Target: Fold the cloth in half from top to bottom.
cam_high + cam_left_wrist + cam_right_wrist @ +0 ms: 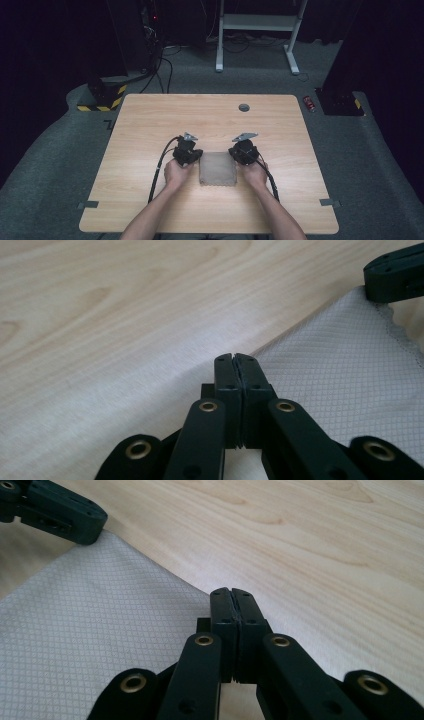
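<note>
**Both grippers pinched on the far corners of a folded cloth**

Grey cloth [218,169], flat on the table [150,120], midway between its left and right edges and nearer the front edge than the back. Left gripper [192,158] at the cloth's far left corner, right gripper [241,155] at its far right corner. Left gripper view: jaws pressed fully together, tips at the cloth [345,385] edge, a thin layer apparently nipped between them; other gripper [395,272] at the opposite corner. Right gripper view: same picture mirrored, jaws shut tight at the cloth [95,620] corner, other gripper [60,512] beyond. Hold on the fabric judged likely, not plainly seen.

Step in hand, as judged: gripping two corners before a fold or lift. Next move calls for raising both corners together, level and evenly paced, grip kept firm, then carrying them toward the near edge so the cloth doubles over without skewing.
</note>
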A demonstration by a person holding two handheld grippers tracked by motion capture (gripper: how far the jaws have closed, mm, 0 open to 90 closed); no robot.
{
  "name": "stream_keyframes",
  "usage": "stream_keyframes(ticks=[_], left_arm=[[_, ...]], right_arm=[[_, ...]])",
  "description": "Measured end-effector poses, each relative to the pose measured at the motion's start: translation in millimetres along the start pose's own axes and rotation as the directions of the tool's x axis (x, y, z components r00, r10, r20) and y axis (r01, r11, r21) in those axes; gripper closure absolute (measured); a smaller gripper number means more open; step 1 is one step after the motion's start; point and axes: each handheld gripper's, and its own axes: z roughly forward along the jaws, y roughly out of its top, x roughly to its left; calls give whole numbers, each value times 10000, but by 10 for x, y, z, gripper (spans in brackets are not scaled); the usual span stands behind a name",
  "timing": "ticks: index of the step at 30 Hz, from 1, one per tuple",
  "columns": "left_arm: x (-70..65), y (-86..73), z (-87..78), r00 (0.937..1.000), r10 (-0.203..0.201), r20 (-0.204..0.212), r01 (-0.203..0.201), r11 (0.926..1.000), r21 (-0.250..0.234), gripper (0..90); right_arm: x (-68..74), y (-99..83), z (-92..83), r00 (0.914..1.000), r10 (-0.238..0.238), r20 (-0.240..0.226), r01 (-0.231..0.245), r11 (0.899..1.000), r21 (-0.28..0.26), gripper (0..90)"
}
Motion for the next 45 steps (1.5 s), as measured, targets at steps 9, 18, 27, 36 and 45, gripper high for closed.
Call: stream_keyframes(ticks=[9, 18, 27, 36, 45], left_arm=[[74, -10, 38, 9997, -224, -124, 222, 9997, -104, 786], [49, 9, -159, 9999, 105, -5, -105, 9997, -206, 550], [64, -50, -362, 9997, 47, 259, -27, 9972, -743, 485], [109, -184, -562, 9995, -152, 269, 185, 9918, -1267, 464], [148, -392, -728, 9983, -309, 487, 385, 9857, -1639, 459]], right_arm=[[-16, -3, 128, 9998, 62, 164, -65, 9997, 216, 822], [-106, -75, -40, 9979, 642, -40, -643, 9976, -242, 733], [-197, -232, -244, 9956, 903, -245, -916, 9940, -599, 638], [-241, -349, -485, 9944, 1027, -254, -1049, 9880, -1131, 614], [-261, -504, -650, 9932, 1133, -256, -1158, 9823, -1471, 608]])
